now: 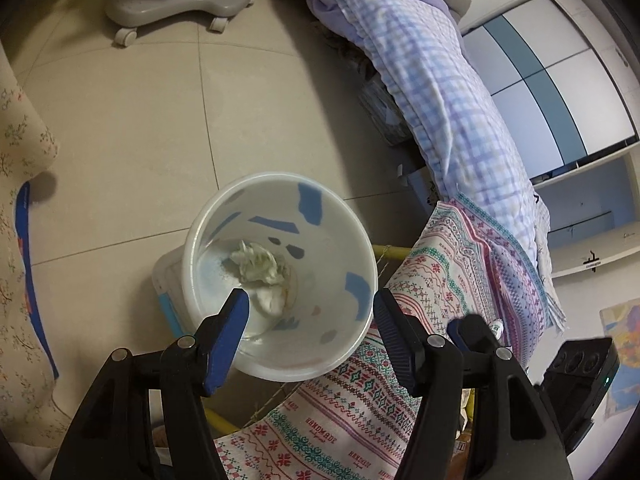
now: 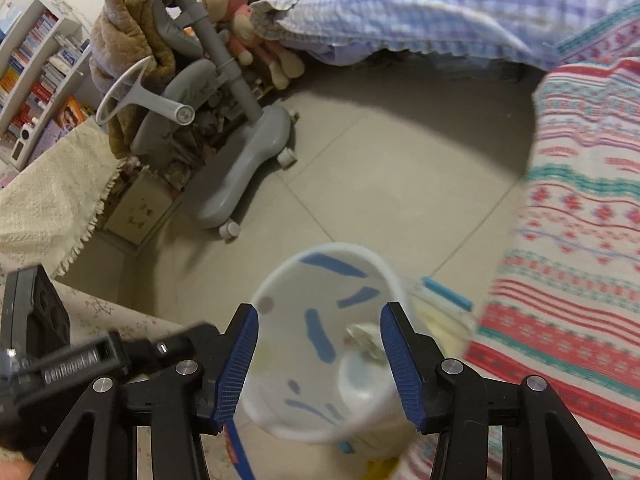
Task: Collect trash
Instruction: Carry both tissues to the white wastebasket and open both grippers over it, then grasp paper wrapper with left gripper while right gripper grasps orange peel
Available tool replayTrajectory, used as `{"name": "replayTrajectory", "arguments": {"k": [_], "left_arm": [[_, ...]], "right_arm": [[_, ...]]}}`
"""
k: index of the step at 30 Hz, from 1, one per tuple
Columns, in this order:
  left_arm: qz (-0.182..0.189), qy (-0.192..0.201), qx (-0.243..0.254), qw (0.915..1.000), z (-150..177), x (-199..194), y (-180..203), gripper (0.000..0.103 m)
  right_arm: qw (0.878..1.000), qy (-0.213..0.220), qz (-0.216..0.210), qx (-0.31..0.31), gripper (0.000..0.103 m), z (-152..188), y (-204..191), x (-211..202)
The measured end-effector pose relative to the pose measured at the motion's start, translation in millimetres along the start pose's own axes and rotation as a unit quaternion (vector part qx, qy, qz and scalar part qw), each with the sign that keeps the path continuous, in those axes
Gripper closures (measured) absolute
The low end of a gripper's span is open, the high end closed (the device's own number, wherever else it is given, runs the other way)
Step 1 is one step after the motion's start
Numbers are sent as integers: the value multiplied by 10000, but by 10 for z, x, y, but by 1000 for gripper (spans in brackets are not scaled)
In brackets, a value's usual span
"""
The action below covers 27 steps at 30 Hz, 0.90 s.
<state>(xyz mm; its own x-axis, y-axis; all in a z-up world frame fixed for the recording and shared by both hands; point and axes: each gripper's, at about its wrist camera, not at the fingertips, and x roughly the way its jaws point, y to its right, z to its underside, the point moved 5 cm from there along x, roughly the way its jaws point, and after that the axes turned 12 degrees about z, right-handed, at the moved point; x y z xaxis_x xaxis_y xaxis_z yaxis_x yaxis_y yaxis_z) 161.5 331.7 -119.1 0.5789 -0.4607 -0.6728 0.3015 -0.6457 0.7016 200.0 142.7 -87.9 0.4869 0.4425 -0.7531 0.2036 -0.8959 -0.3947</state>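
step: drop looks done | left tool (image 1: 310,300) spread, empty | right tool (image 2: 318,316) spread, empty | crumpled tissue (image 1: 258,266) in bin (image 1: 224,216), floor at 6 o'clock | next: seek more trash

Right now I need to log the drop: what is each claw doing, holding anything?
Left claw: open, holding nothing, above the white bin.
Right claw: open, holding nothing, also over the bin; crumpled tissue lies inside.

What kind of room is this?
Likely a bedroom, perhaps a child's: a bed with a checked quilt, a soft toy leaning by it, a bookshelf. A white bin stands on the tiled floor.
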Motion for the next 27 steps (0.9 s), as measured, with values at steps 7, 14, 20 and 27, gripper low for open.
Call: {"name": "replayTrajectory", "arguments": {"k": [7, 14, 20, 27], "left_arm": [[17, -198, 777, 9968, 218, 145, 487, 36], [247, -734, 1499, 9857, 742, 503, 1176, 36], [274, -1220, 2359, 9637, 1434, 823, 1786, 36], [409, -1762, 2448, 9526, 2068, 1192, 2070, 36]], "right_arm": [[9989, -68, 444, -94, 43, 309, 635, -550], [9918, 143, 1185, 452, 43, 428, 1590, -1442], [9726, 759, 1697, 1395, 39, 473, 2508, -2164], [9639, 804, 1569, 1993, 39, 613, 2940, -2351]]}}
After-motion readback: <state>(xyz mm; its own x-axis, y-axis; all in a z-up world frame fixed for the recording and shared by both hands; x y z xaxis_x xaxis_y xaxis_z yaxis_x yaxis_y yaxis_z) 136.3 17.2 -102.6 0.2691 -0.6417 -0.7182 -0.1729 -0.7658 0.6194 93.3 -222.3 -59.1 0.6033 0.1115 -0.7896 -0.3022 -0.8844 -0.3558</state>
